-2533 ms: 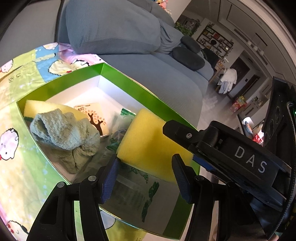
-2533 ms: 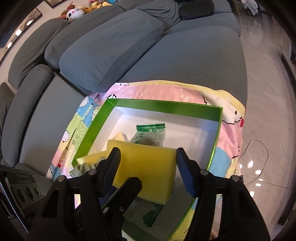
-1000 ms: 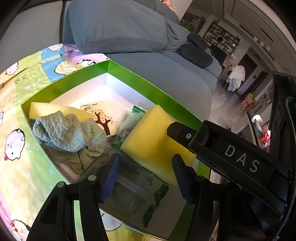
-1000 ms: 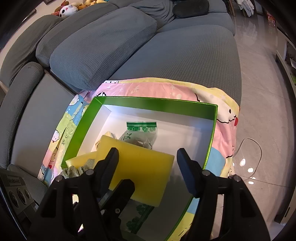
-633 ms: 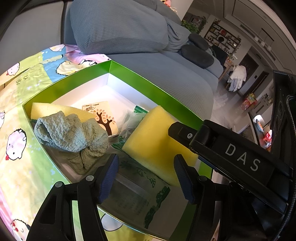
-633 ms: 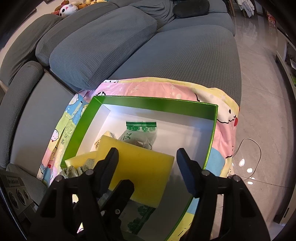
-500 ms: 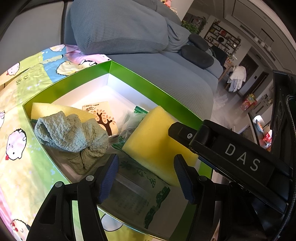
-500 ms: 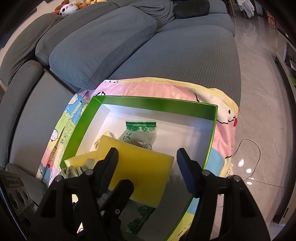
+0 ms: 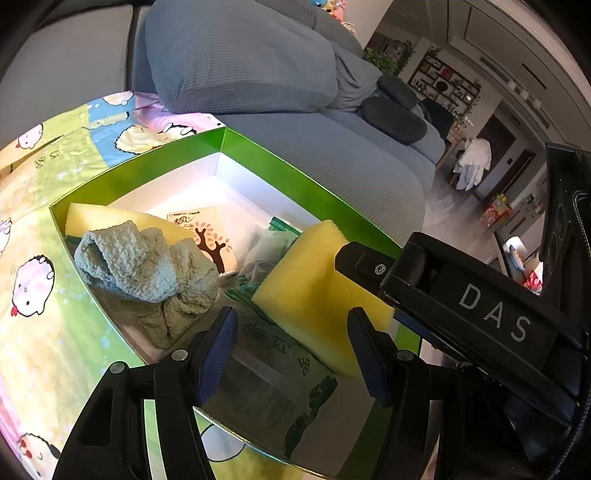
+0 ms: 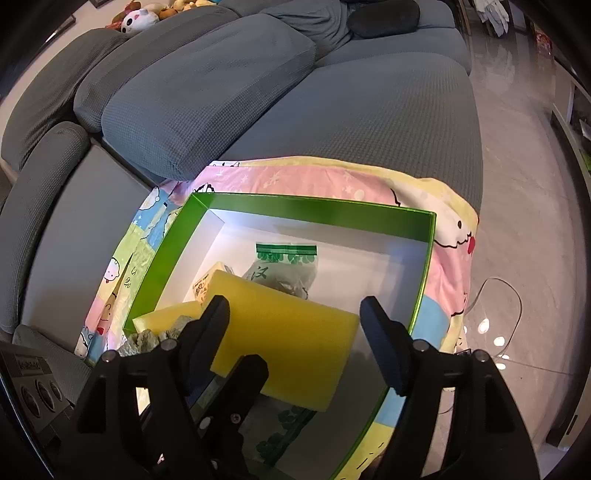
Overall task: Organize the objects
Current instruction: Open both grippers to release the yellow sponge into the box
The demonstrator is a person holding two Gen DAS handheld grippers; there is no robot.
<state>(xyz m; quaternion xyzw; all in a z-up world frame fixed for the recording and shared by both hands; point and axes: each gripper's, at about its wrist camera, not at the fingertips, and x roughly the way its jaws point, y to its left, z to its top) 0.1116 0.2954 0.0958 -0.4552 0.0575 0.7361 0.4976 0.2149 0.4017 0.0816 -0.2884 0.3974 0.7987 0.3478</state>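
One panda plush (image 10: 138,20) (right view only)

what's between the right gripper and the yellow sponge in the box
Nothing visible. The right gripper is open above the green box, and the yellow sponge lies between and beyond its fingers with no object in front. The left gripper is beside it.

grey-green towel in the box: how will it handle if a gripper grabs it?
The towel lies crumpled in soft folds in the green box, so it is probably floppy and will drape. Its nubby terry surface should grip well. It looks light and is unlikely to roll.
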